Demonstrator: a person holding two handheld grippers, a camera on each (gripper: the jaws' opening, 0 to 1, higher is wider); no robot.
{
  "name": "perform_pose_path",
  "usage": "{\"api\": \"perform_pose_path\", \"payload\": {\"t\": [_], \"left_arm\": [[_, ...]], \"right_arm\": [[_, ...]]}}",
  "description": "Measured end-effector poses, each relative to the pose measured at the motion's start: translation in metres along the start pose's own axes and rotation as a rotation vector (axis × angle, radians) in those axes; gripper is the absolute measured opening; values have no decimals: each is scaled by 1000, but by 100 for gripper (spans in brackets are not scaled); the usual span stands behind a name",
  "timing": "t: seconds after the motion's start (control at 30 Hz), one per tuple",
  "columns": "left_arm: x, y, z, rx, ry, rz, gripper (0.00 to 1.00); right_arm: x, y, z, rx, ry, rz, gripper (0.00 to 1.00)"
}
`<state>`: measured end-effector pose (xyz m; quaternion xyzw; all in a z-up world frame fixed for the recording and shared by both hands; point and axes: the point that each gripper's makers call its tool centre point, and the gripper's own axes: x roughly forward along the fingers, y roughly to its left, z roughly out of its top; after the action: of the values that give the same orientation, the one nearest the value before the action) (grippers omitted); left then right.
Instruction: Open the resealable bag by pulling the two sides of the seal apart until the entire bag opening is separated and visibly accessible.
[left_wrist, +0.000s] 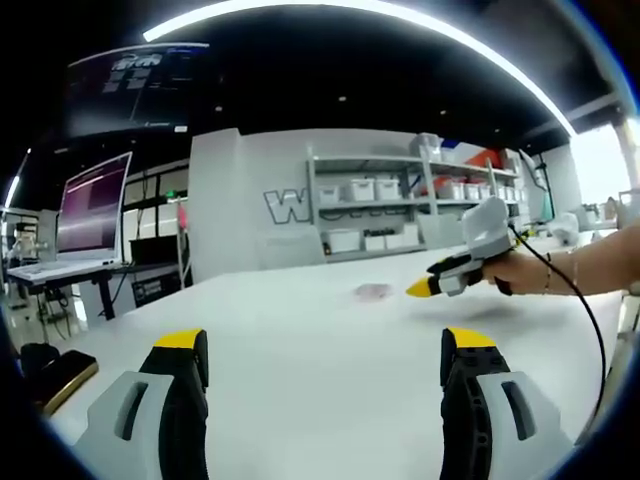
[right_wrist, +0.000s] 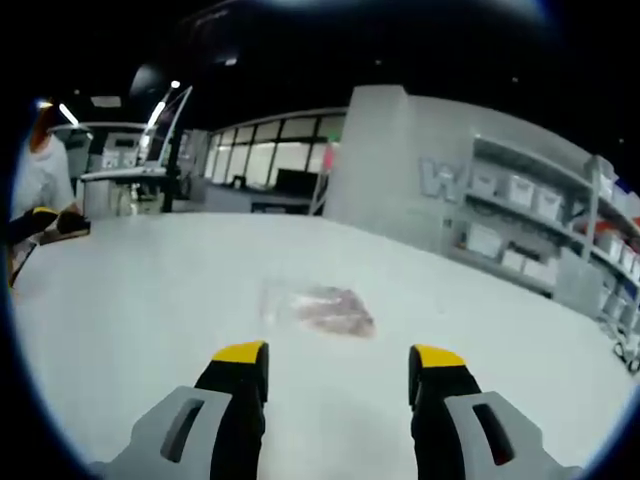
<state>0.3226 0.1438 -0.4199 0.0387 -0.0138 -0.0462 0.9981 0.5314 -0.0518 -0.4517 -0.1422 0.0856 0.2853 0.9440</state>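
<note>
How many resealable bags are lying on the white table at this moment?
1. The resealable bag lies flat on the white table, ahead of the open right tongs; from the left gripper view it appears as a small patch near the right tongs.

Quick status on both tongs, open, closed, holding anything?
Left tongs: open, empty.
Right tongs: open, empty, facing the bag on the table.

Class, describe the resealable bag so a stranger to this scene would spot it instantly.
Start at the wide white table. Ahead of the right gripper, the resealable bag lies flat there: a clear pouch with pinkish contents, the one small thing lying on that pale surface.
</note>
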Motion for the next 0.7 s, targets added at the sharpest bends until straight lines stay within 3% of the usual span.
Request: {"api": "perform_pose_path", "payload": {"t": [0.53, 0.7], "left_arm": [[-3, -4, 3, 9, -1, 1, 96], [-3, -2, 2, 8, 1, 5, 96]], "right_arm": [[8, -2, 4, -27, -1, 7, 54], [23, -5, 6, -36, 5, 15, 54]]}}
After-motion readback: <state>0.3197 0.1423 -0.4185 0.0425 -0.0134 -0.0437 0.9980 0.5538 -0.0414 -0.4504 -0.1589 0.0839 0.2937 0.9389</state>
